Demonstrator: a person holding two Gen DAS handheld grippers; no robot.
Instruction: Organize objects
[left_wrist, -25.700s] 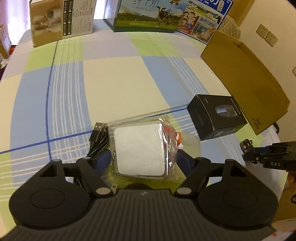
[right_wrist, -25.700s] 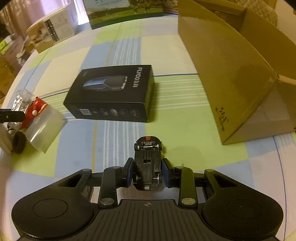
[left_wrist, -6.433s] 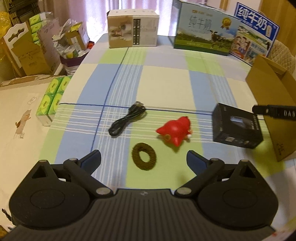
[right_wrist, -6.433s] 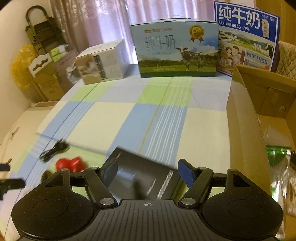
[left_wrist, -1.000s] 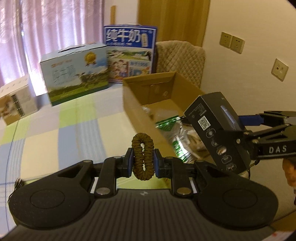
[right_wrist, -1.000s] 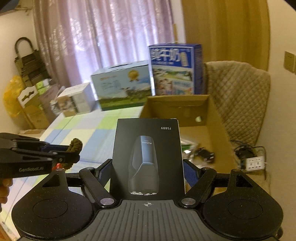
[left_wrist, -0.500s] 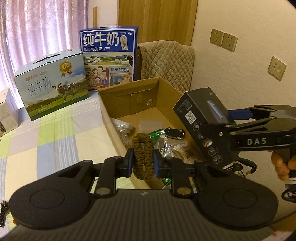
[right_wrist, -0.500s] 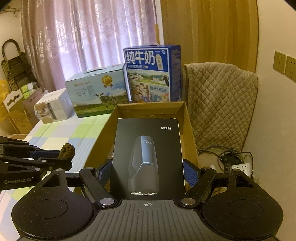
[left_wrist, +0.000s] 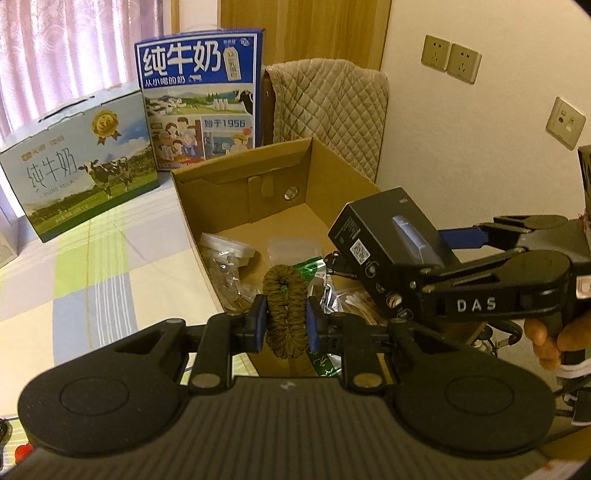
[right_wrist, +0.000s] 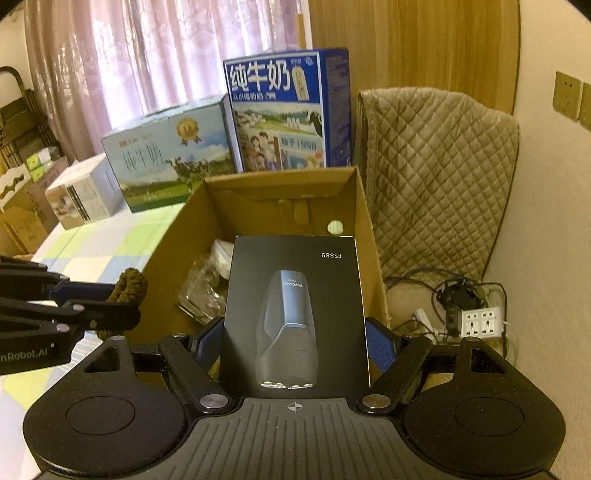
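My left gripper (left_wrist: 284, 325) is shut on a brown braided hair ring (left_wrist: 285, 308), held upright over the near edge of the open cardboard box (left_wrist: 243, 181). My right gripper (right_wrist: 295, 338) is shut on a black shaver box (right_wrist: 295, 317) marked FS889, raised above the cardboard box (right_wrist: 280, 184). From the left wrist the shaver box (left_wrist: 384, 240) hangs over the carton's right side, with a person's hand (left_wrist: 546, 339) on the right handle. From the right wrist the hair ring (right_wrist: 127, 286) shows at the left. Plastic bags (left_wrist: 225, 258) and a green packet (left_wrist: 314, 264) lie inside the carton.
Two milk cartons (left_wrist: 199, 96) (left_wrist: 77, 155) stand behind the cardboard box on the checked cloth (left_wrist: 99, 266). A quilted chair back (right_wrist: 436, 170) is to the right, with a power strip and cables (right_wrist: 476, 314) on the floor. A white box (right_wrist: 77, 199) sits far left.
Both grippers have moved closer to the cardboard box and now hang over it, still holding the hair ring and the shaver box. The carton looks larger in both views.
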